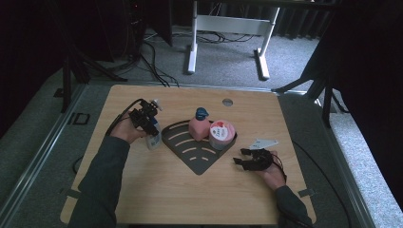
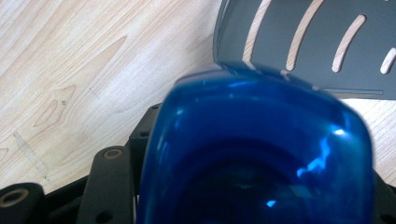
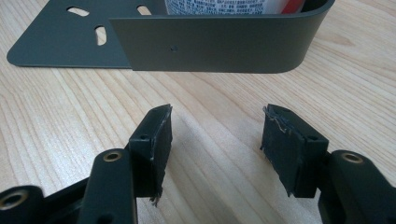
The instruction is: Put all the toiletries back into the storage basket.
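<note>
Blue translucent plastic sits between the jaws in the left gripper view: a bottle [image 2: 257, 154], clamped by the left gripper [image 1: 145, 119]. In the high view this bottle [image 1: 154, 138] stands upright on the wooden table [image 1: 157, 190], just beside the left edge of the dark grey slotted corner shelf [image 1: 190, 147]. The right gripper [image 3: 215, 140] rests on the table near the shelf's wall [image 3: 210, 46], its jaws spread wide with nothing between them
</note>
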Motion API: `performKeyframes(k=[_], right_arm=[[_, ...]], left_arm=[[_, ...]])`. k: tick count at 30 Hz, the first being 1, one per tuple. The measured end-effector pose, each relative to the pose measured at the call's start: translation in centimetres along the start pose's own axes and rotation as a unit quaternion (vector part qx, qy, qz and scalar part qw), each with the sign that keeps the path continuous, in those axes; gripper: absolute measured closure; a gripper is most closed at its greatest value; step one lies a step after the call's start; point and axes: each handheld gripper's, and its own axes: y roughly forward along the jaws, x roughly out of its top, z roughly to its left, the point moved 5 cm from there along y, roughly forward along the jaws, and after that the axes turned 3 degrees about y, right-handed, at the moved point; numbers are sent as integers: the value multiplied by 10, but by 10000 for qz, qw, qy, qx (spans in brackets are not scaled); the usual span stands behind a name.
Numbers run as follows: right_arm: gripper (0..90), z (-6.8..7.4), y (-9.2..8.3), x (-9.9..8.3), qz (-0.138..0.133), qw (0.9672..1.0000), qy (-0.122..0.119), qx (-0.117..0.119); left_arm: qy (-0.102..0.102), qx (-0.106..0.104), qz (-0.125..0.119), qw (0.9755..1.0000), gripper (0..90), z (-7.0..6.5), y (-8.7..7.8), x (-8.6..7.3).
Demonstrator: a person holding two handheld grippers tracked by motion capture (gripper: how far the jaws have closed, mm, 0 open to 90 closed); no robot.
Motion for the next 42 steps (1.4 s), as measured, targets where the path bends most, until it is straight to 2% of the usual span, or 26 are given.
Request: performKeyframes(k=[21,29,35,38,42], right_arm=[[425,0,0,0,1,10000,4,3],[425,0,0,0,0,10000,3,1],[425,0,0,0,0,10000,1,-1],[425,0,0,0,0,10000,1,-1],[425,0,0,0,2,10000,0,-2]], left_arm=[[66,-68,178,9998,429,2,0,1],[149,-202,171,9995,500,-1,0,0],[138,-167,139,9997,480,0,0,1],[192,-295,104,9993,526,-1,0,0],[182,-275,93,9994,541,-3,0,1]])
